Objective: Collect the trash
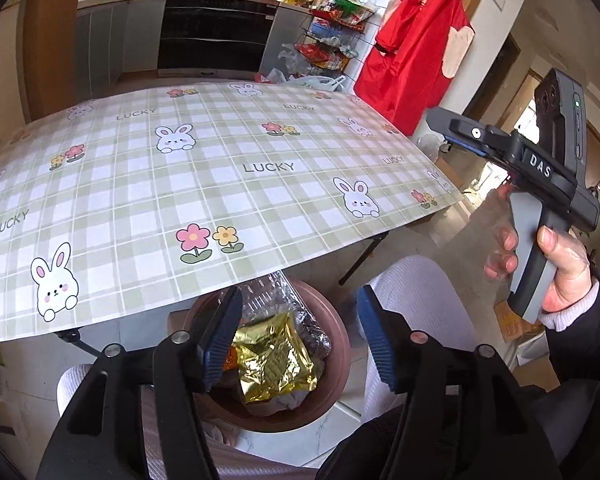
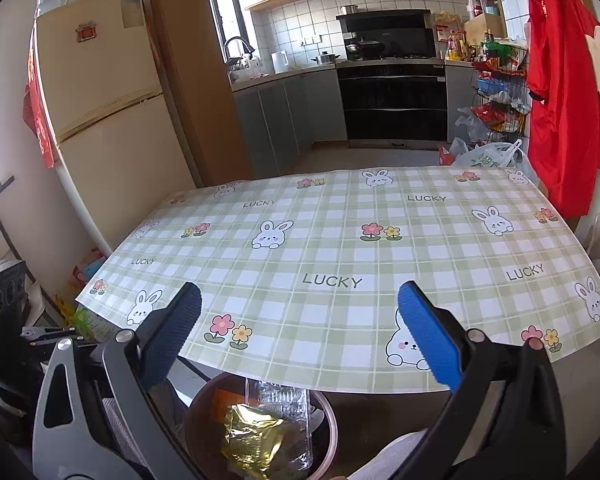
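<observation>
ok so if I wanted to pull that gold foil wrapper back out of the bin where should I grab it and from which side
Probably from straight above. The gold foil wrapper lies crumpled on top of the trash in the brown bin, with the bin's wall all around it and the table edge overhanging the far rim. Pinch one of its raised creased folds near the middle; both the left gripper and right gripper are open.

Home kitchen, fridge [image 2: 100, 92], stove [image 2: 392, 80], sink tap [image 2: 238, 46]

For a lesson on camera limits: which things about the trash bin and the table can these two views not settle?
- Trash bin: far part hidden under the table edge, both views.
- Trash beneath the gold wrapper and clear plastic tray: covered.
- Left gripper finger hides the bin's left rim, left wrist view.
- Table legs: mostly hidden by the cloth.
</observation>
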{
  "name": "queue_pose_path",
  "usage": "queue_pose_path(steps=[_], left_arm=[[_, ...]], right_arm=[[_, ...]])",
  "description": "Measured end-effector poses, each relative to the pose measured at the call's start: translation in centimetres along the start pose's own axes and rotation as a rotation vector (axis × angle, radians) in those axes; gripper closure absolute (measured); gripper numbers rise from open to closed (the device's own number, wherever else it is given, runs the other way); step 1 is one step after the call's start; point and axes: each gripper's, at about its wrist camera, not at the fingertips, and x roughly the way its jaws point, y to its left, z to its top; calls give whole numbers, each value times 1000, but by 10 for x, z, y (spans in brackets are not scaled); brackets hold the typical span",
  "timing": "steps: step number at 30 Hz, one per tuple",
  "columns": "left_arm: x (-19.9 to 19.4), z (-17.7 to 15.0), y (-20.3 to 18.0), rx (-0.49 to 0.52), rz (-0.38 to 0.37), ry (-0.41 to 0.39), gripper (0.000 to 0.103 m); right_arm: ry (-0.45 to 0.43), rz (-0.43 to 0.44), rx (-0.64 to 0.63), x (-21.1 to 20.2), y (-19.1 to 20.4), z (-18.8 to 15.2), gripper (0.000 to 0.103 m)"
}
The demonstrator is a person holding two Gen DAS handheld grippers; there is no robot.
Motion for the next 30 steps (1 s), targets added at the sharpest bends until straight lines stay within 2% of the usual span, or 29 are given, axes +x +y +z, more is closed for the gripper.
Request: queue_pose_path(steps=[5, 8, 12, 17, 24, 30], left_arm=[[-17, 9, 17, -35, 121, -77, 18], [-31, 18, 29, -51, 203, -130, 11], [-53, 33, 37, -47, 305, -203, 7], [-80, 54, 38, -18, 382, -288, 6], [-112, 78, 24, 40, 428, -393, 6], [-129, 90, 12, 74, 432, -454, 6]], right_arm=[[34, -37, -55, 5, 8, -1, 6], [50, -58, -96, 5, 17, 1, 6], [48, -85, -142, -2, 29, 10, 6], [12, -106, -163, -17, 39, 29, 6], [-61, -140, -157, -41, 51, 54, 6], [-110, -152, -130, -56, 53, 67, 6]])
